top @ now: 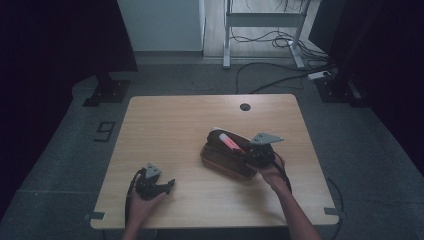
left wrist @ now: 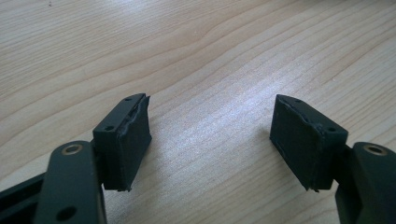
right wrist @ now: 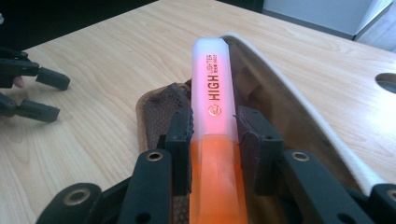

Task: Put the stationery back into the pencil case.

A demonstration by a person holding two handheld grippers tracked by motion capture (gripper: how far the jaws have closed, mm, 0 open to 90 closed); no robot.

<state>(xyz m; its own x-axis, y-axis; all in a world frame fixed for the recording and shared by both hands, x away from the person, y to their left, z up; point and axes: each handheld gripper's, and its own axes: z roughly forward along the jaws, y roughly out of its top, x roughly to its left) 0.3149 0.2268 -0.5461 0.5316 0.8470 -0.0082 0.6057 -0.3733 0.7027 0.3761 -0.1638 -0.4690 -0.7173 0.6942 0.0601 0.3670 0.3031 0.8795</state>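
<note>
A: R gripper (right wrist: pixel 214 135) pinched the orange highlighter (right wrist: pixel 214 93) above the open pencil case (top: pixel 227 159), mid-table.

B: L gripper (left wrist: pixel 210 135) sat w/ jaws wide, empty, near the front edge.

A: Risk: grip looked shallow; the pen could've tipped and missed the case.

Black two-jaw grippers, left gripper (top: pixel 170 185), right gripper (right wrist: pixel 214 135); grey three-cornered top plates, black trailing cables, brass-ringed screw holes, worn dark pads, bare forearms.
</note>
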